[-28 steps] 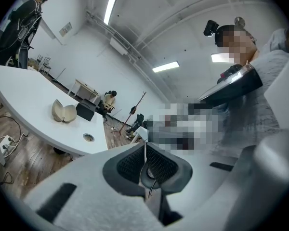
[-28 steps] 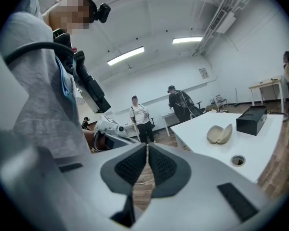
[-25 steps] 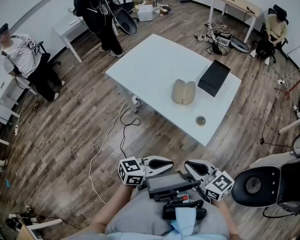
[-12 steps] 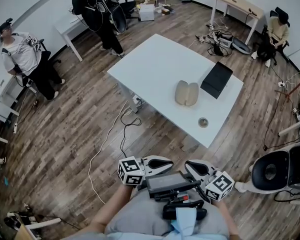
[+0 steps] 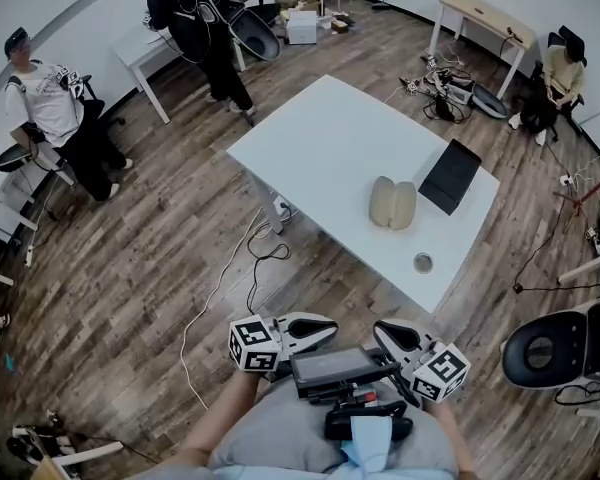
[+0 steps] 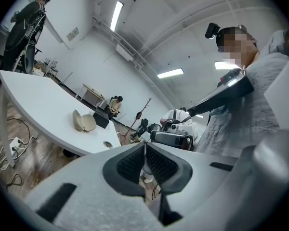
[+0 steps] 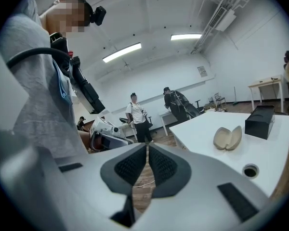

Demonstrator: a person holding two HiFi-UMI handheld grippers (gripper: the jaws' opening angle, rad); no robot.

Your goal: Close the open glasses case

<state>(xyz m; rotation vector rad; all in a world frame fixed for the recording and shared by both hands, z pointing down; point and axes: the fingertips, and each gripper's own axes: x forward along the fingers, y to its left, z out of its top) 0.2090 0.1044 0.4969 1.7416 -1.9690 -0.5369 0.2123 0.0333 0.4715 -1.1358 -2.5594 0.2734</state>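
While both claws hang close in front of the person's body, well short of the desk (image 5: 310, 138), neither holds anything. The left claw (image 5: 330, 328) is clenched, its ribbed pads meeting with nothing between them. The right claw (image 5: 380, 332) is clenched and empty as well. They point toward each other across a black device (image 5: 340, 368) worn at the person's chest.

The glasses case (image 5: 393, 203) lies open on the white desk, its two tan halves spread side by side like a shell. It sits toward the desk's right end, set in from the near edge with bare white surface around it. A black box (image 5: 451, 176) lies just beside it on the far right side, apart from it and close to the desk's right edge. A small round ring (image 5: 423, 262) sits near the corner closest to the person, nearer that edge than the case is.

Wooden floor (image 5: 130, 268) lies between the person and the desk, crossed by a loose cable (image 5: 220, 286) that trails from under the desk's near left side. A black office chair (image 5: 540, 348) stands at the person's right. Two people stand beyond the desk's left end, well apart from it, and another sits at the far right.
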